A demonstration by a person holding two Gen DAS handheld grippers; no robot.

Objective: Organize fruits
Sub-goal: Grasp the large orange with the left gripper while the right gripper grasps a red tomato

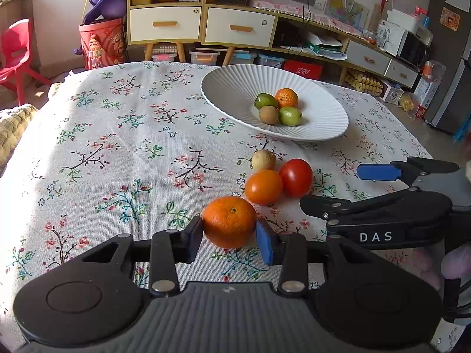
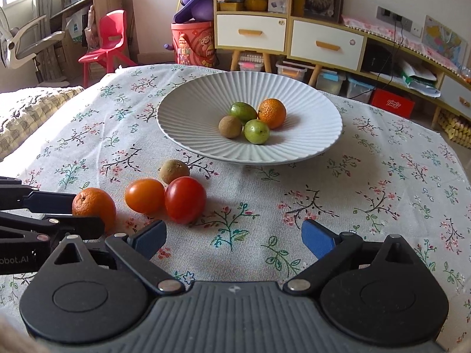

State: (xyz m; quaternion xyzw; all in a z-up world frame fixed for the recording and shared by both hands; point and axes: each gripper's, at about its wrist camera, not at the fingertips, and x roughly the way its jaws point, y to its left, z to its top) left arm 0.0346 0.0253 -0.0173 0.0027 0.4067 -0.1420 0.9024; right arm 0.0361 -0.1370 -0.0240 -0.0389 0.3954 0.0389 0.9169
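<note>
Now clamped in the left gripper [image 1: 229, 229]: an orange [image 1: 229, 221], one blue pad touching each side, resting on or just above the flowered tablecloth [image 1: 117, 135]; cannot tell which. Same orange seen from the right wrist camera between the left gripper's dark fingers [image 2: 53, 198], at the near left of the cloth.

Just beyond it, clustered together: an orange tomato [image 1: 263, 186], a red tomato [image 1: 295, 177] touching it, and a small brown fruit [image 1: 263, 160] right behind the pair.

Farther back, toward the right of the table: a white ribbed plate [image 1: 235, 85] holding four pieces bunched near its middle — a second orange [image 1: 286, 98], two green fruits [image 1: 265, 101] [image 1: 290, 116], and another brown fruit [image 1: 268, 114].

Right gripper [image 2: 234, 239] spread wide, holding nothing, blue pads well apart over bare cloth, just beside the red tomato and in front of the plate. Seen from the left wrist camera, reaching in from the right edge near the tomatoes.

Behind the table: a white-drawered cabinet [image 1: 164, 23] and a red chair [image 1: 14, 56].
</note>
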